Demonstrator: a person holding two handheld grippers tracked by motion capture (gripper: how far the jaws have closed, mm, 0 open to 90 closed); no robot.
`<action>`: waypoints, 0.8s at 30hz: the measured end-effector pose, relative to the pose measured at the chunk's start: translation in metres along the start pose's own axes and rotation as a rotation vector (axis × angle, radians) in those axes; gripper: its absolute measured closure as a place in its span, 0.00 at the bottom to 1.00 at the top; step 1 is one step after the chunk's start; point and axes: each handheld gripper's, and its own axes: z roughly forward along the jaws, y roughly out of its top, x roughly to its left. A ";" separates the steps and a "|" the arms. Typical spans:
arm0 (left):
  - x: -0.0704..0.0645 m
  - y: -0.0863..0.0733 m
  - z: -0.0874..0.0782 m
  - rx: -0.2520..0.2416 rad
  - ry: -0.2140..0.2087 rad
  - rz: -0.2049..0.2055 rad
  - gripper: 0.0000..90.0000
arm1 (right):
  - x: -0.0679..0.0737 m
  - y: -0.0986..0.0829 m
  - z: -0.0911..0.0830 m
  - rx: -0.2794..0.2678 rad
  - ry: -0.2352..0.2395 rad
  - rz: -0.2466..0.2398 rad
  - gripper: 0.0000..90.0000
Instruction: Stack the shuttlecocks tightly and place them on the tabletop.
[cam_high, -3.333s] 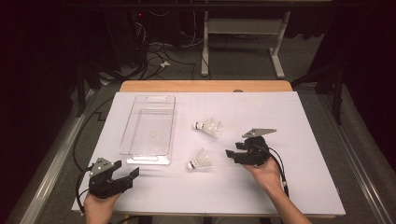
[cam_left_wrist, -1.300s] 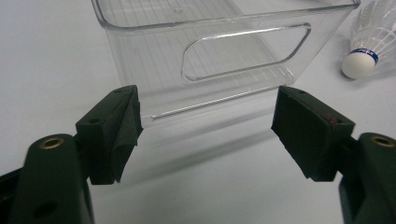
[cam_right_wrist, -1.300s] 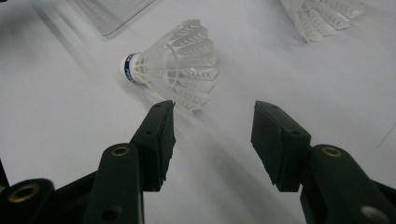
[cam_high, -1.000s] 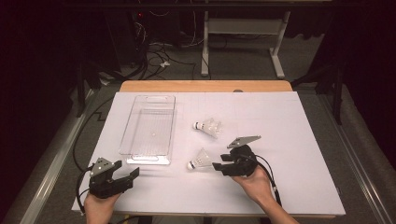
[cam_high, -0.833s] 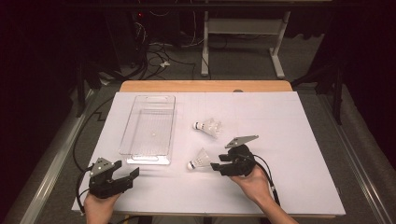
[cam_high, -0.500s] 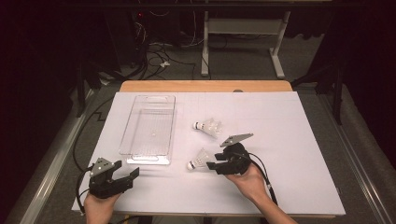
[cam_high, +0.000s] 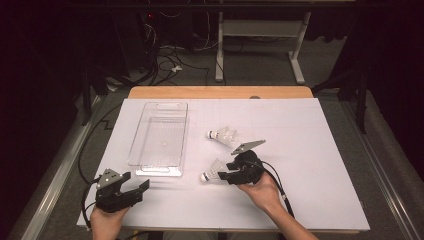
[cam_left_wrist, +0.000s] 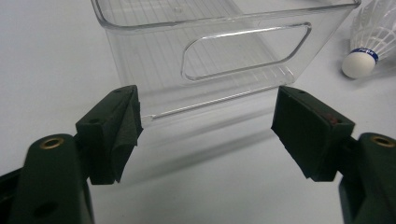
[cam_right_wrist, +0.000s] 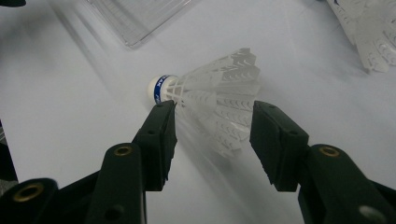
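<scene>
Two white shuttlecocks lie on the white table. The nearer shuttlecock (cam_high: 211, 171) (cam_right_wrist: 219, 93) lies on its side with its cork pointing left. My right gripper (cam_high: 226, 175) (cam_right_wrist: 212, 116) is open, and its jaws stand on either side of this shuttlecock's skirt. The farther shuttlecock (cam_high: 224, 135) (cam_right_wrist: 369, 28) lies behind it, apart from the gripper. My left gripper (cam_high: 136, 190) (cam_left_wrist: 208, 116) is open with nothing between its jaws, low at the table's front left, facing the near end of a clear plastic bin (cam_high: 159, 137) (cam_left_wrist: 224, 56).
The bin holds nothing and lies lengthwise on the left half of the white sheet (cam_high: 310, 130). In the left gripper view, a shuttlecock (cam_left_wrist: 369, 44) shows to the right of the bin. Cables and desk legs lie beyond the far table edge.
My right gripper has moved left and a little nearer, and its open jaws now straddle the nearer shuttlecock's skirt. The left gripper has stayed put.
</scene>
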 end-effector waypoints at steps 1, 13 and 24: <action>0.000 0.000 0.000 0.000 0.000 0.000 0.28 | 0.000 0.000 0.001 -0.001 0.002 -0.002 0.57; 0.000 0.000 0.001 0.004 -0.003 0.004 0.28 | 0.000 0.004 0.008 -0.006 0.041 0.005 0.63; 0.000 0.001 0.003 0.011 -0.008 0.015 0.28 | -0.002 0.005 0.007 -0.001 0.059 -0.013 0.79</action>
